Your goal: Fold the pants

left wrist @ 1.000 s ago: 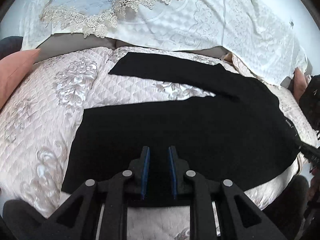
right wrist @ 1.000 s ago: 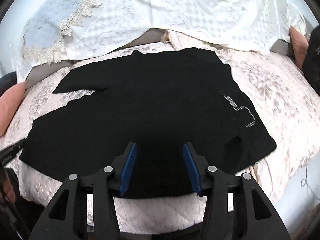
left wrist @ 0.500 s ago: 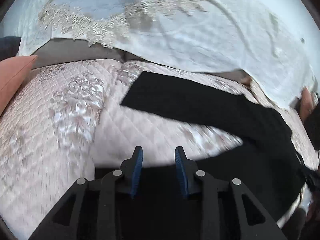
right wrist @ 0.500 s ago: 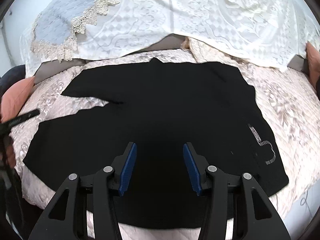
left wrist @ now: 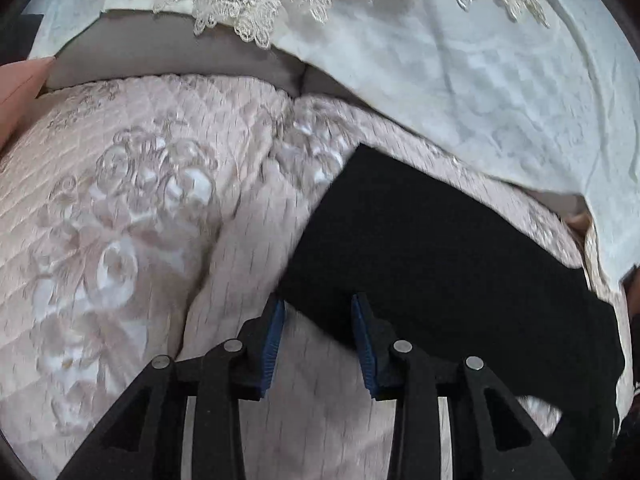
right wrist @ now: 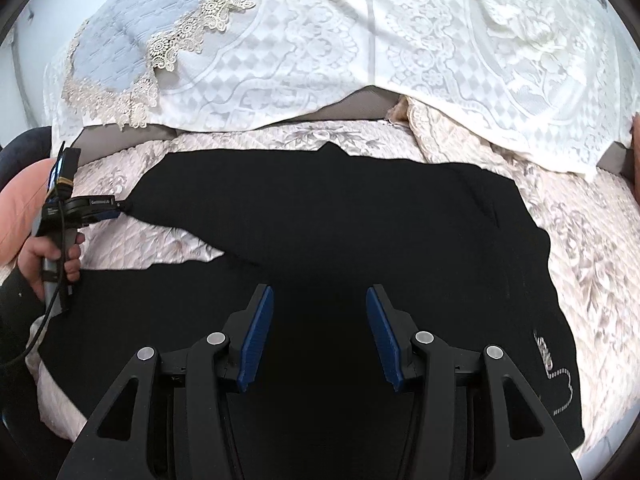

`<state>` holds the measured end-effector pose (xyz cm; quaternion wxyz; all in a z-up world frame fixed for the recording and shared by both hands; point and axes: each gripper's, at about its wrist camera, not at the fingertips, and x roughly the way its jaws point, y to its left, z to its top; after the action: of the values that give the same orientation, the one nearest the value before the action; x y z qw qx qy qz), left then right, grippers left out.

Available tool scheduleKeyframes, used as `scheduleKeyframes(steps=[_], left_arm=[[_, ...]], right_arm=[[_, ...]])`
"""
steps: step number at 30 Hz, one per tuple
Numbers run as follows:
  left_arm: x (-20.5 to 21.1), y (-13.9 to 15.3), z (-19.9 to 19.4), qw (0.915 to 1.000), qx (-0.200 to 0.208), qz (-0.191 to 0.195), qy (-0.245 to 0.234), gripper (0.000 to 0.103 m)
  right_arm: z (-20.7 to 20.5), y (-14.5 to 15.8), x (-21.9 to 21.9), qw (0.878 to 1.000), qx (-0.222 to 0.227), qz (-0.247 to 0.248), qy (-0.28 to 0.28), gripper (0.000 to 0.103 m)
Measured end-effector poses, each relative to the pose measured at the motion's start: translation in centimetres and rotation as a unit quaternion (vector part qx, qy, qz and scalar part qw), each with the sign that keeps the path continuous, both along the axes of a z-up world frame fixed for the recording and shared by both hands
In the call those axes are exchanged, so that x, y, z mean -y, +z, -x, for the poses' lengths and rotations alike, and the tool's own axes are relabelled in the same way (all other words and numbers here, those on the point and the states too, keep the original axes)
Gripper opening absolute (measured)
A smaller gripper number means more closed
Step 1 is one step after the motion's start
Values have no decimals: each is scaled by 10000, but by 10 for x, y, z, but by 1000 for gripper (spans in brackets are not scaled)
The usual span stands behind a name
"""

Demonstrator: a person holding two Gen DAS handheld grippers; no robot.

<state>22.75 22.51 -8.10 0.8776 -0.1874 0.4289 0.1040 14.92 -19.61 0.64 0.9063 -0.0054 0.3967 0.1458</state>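
The quilted bedspread point(right wrist: 592, 248) is carrying the black pants point(right wrist: 360, 232), which are lying flat with both legs spreading toward the left. In the right wrist view the right gripper point(right wrist: 320, 320) is hovering over the seat area, fingers wide apart and gripping nothing. The left gripper point(left wrist: 318, 322) is sitting at the hem corner of the far leg point(left wrist: 420, 248), fingers apart with the cloth edge lying between them; contact cannot be confirmed. The left hand point(right wrist: 52, 254) is grasping that gripper's handle.
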Motion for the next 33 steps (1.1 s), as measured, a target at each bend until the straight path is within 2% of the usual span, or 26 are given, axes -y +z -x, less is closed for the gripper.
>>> scheduleKeyframes(steps=[1,2,3,8,11,14,16,18,20,24,29,33], left_arm=[[-1,0,-3,10000,-12,20,46,34],[-1,0,-5,9999,-49,-38,144,13],[-1,0,-7,9996,-91,-160,213,4],[8,18,13,9978,198,-523,355,4],[3,20,28,9976,202,-478,460,4],[-2,11,29,9985,68,-408,351,4],[-1,4,28,9991,-68,-347,232,5],[4,7,33,9988,-31,-467,137,5],[10,18,42,9980,73,-622,34,9],[16,38,58,9949,170,-986,-154,9],[32,65,79,9917,394,-1109,-517,10],[62,80,90,9864,617,-1075,-1075,24]], right_arm=[[-4,0,1,10000,5,6,-12,49],[-6,-1,1,10000,1,15,-28,49],[-9,-1,2,10000,-9,25,-54,49],[-16,2,11,9998,23,-14,-172,49],[-18,4,20,9997,46,-1,-226,49],[-22,3,28,9997,26,-11,-256,49],[-26,0,32,9996,-46,45,-288,49],[-27,-1,35,9995,-93,48,-309,49],[-26,2,38,9995,-112,-25,-290,49],[-20,9,38,9997,-44,-2,-246,50],[-15,18,34,9999,69,51,-137,50],[-11,28,29,9997,199,116,-15,50]])
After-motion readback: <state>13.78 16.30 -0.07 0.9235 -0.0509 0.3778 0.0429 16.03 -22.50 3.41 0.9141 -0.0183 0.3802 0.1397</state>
